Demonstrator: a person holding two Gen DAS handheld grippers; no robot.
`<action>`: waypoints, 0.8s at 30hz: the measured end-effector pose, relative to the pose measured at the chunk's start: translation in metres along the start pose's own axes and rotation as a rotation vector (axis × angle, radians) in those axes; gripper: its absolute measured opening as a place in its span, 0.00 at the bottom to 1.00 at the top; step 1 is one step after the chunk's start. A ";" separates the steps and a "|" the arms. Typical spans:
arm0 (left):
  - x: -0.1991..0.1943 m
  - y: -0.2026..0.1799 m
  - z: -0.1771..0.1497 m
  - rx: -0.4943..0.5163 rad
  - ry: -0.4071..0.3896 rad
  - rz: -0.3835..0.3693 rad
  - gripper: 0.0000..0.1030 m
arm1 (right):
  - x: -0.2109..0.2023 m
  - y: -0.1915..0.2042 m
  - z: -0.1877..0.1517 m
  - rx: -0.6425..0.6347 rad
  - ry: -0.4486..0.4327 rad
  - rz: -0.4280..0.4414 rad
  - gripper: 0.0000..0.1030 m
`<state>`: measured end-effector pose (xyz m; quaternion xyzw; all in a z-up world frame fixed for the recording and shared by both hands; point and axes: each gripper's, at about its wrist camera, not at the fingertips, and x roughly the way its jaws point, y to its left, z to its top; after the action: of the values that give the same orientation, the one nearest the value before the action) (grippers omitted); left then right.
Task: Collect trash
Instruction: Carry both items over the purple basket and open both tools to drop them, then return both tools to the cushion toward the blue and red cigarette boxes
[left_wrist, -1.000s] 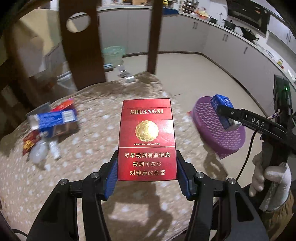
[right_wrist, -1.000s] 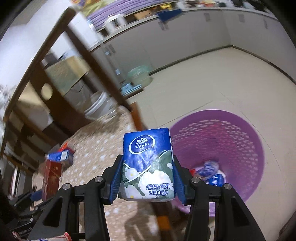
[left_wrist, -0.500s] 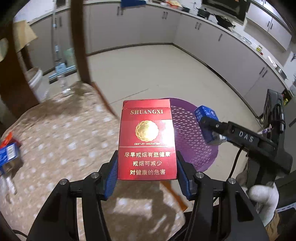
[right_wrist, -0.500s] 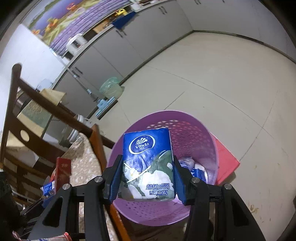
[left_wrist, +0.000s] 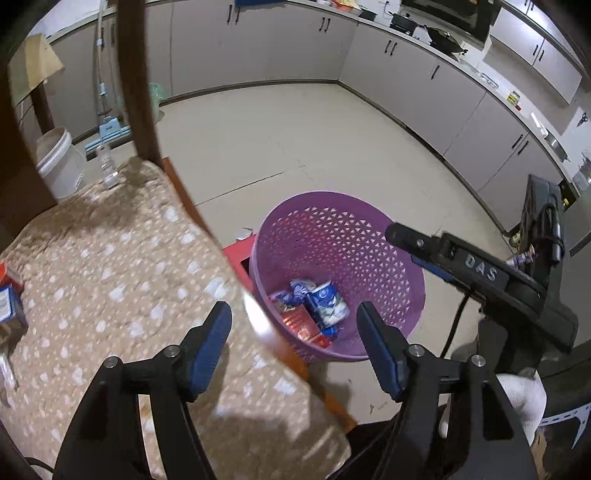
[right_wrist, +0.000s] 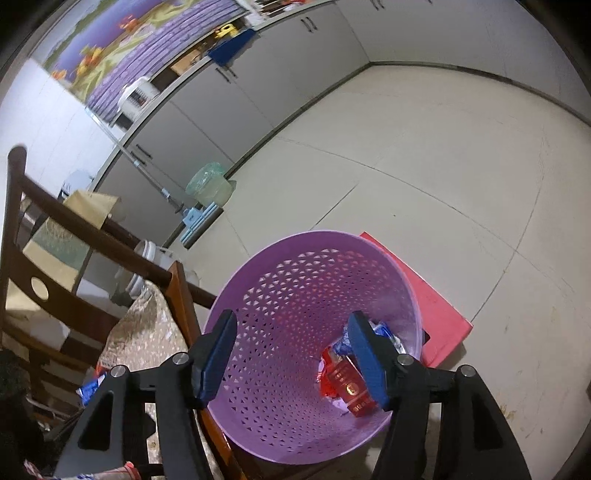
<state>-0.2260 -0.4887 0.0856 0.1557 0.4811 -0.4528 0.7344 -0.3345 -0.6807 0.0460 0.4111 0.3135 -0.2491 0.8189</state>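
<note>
Over the bench edge, your left hand-held gripper (left_wrist: 293, 343) and right hand-held gripper (right_wrist: 291, 354) both hang with jaws opening and nothing between them. Below, the purple basket (left_wrist: 406, 317) holds the red cigarette pack (right_wrist: 349, 387) and blue tissue pack (left_wrist: 327, 302). Beyond, more trash (left_wrist: 9, 299) lies at the bench's far-left edge; swinging back carelessly could, in my judgement, knock the basket rim.
</note>
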 end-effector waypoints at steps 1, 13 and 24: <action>-0.003 0.003 -0.004 -0.004 -0.002 0.007 0.67 | 0.001 0.002 -0.001 -0.011 0.000 0.001 0.65; -0.067 0.100 -0.059 -0.138 -0.036 0.173 0.67 | 0.015 0.076 -0.037 -0.219 0.003 0.043 0.68; -0.125 0.261 -0.042 -0.374 -0.159 0.473 0.71 | 0.031 0.127 -0.071 -0.372 0.051 0.061 0.69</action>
<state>-0.0526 -0.2551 0.1173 0.0895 0.4477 -0.1837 0.8705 -0.2507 -0.5583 0.0571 0.2680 0.3624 -0.1514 0.8797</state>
